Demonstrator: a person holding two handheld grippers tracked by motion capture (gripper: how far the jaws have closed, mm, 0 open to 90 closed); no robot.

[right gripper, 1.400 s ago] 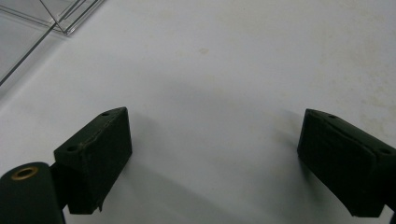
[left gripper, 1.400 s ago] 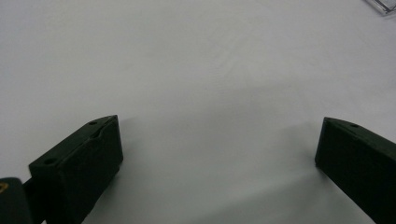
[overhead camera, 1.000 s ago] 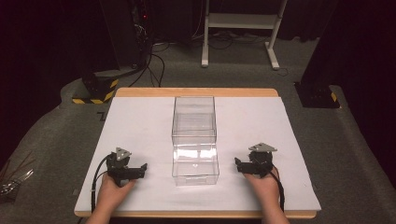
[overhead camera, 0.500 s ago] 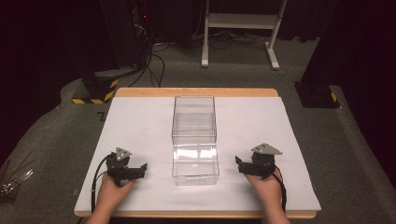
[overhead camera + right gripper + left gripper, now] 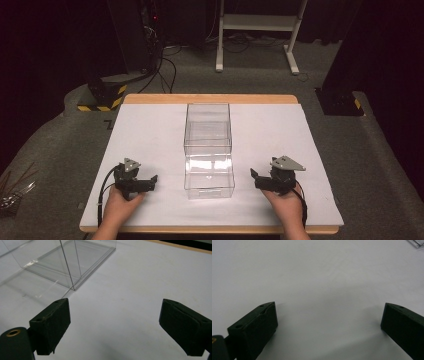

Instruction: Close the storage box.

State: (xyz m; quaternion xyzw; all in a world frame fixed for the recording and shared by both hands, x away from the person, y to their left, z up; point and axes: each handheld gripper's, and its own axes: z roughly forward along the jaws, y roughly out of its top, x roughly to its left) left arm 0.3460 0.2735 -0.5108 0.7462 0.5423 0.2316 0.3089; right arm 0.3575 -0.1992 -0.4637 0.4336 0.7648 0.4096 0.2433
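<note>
Two clear plastic boxes (image 5: pixel 208 150) remain untouched; left gripper (image 5: pixel 150 183) and right gripper (image 5: pixel 256 179) are held wide open, empty, flanking them.

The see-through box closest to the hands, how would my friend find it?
Start at the white-covered table. Two clear plastic boxes sit end to end down its middle. The near clear box lies between the left gripper and right gripper; the far clear box is taller.

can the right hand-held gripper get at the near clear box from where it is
Probably yes. The right hand-held gripper is open and points toward the near clear box, with only bare white table cover between them.
</note>
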